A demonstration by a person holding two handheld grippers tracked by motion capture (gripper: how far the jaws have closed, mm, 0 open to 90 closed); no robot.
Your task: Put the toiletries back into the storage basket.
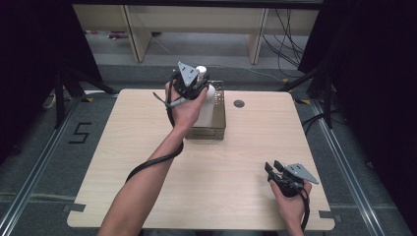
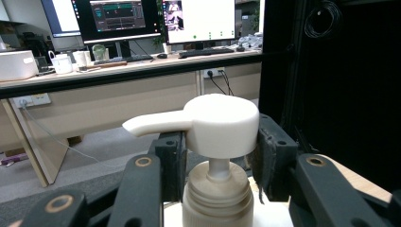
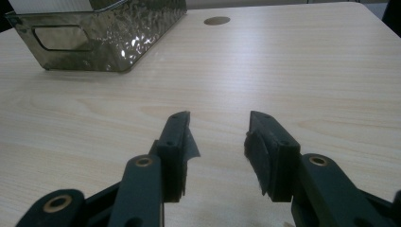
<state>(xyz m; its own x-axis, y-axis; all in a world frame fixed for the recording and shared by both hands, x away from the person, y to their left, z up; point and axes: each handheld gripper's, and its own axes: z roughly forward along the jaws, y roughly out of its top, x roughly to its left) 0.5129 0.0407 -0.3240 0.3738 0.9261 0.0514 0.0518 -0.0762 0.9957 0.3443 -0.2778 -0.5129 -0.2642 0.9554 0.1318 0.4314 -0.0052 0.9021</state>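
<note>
white pump bottle point(image 1: 206, 96) held over far smoked bin point(image 1: 219, 129) by left gripper point(image 1: 193, 86); left gripper view: jaws pinch the rigid, slippery pump head point(image 2: 220, 124), better gripped lower; right gripper point(image 3: 218, 146) spread, idle near table point(image 3: 307, 71)

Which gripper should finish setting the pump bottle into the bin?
Left. The left gripper already holds the pump bottle over the clear bin; the right gripper sits open near the table's front corner.
</note>
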